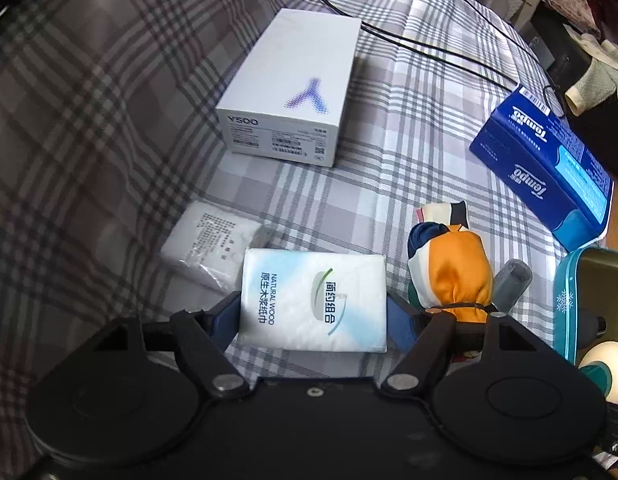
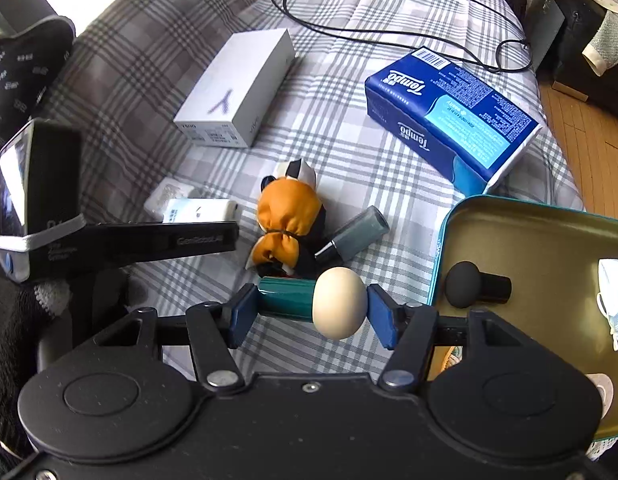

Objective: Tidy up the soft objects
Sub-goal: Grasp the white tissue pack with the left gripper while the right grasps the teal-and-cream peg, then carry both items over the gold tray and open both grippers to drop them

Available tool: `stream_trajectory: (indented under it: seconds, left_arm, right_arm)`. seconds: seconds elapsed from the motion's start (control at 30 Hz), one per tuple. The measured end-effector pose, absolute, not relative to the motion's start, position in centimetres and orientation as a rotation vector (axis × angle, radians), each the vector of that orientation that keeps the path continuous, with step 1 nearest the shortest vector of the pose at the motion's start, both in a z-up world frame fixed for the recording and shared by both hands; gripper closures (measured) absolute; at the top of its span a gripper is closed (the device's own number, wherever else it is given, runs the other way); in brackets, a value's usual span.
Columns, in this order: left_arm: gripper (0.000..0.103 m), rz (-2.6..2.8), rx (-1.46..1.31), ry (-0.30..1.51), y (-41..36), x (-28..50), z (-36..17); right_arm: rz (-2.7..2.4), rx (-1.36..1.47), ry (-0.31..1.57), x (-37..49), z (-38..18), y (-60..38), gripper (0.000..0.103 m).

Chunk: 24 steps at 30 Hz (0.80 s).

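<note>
Tissue pack (image 1: 313,300) btwn pads, tin (image 2: 541,240) R.

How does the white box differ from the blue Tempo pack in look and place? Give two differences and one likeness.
The white box is plain, with a purple Y; the Tempo pack is blue and covered in print. The white box lies left of the Tempo pack, which sits by the bed's edge. Both lie flat on the checked sheet, touched by neither gripper.

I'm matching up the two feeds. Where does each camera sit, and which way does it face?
Left wrist: behind the left gripper, facing along the plaid bedspread; fingers clamp a white tissue pack.
Right wrist: behind the right gripper, fingers around a cream-headed teal massager tip; teal tin right.
Shared: white phone box, orange cloth pouch.
</note>
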<state>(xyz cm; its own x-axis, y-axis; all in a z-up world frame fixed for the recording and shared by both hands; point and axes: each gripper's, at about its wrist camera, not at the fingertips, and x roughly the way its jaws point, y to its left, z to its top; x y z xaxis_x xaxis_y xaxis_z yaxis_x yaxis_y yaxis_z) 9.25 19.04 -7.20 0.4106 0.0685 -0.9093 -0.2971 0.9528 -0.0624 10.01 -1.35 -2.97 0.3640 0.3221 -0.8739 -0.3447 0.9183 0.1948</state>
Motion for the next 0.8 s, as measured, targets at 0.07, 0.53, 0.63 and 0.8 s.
stream_trajectory:
  seconds: [0.07, 0.53, 0.63, 0.8]
  left_arm:
    - [0.031, 0.253, -0.241, 1.099, 19.6, 8.6, -5.8]
    - [0.031, 0.254, -0.252, 0.952, 18.0, 6.3, 1.9]
    - [0.031, 0.207, -0.231, 0.935, 16.0, 6.2, 2.9]
    - [0.031, 0.1, -0.171, 0.939, 11.4, 5.9, 3.6]
  right_arm:
    - [0.43, -0.007, 1.105, 9.9, -2.4, -1.7, 0.046]
    - [0.341, 0.104, 1.025, 9.9, 0.9, -6.6, 0.046]
    - [0.284, 0.138, 1.02, 10.2, 1.5, -8.7, 0.046]
    - [0.17, 0.229, 1.013, 11.3, 2.6, -13.4, 0.046]
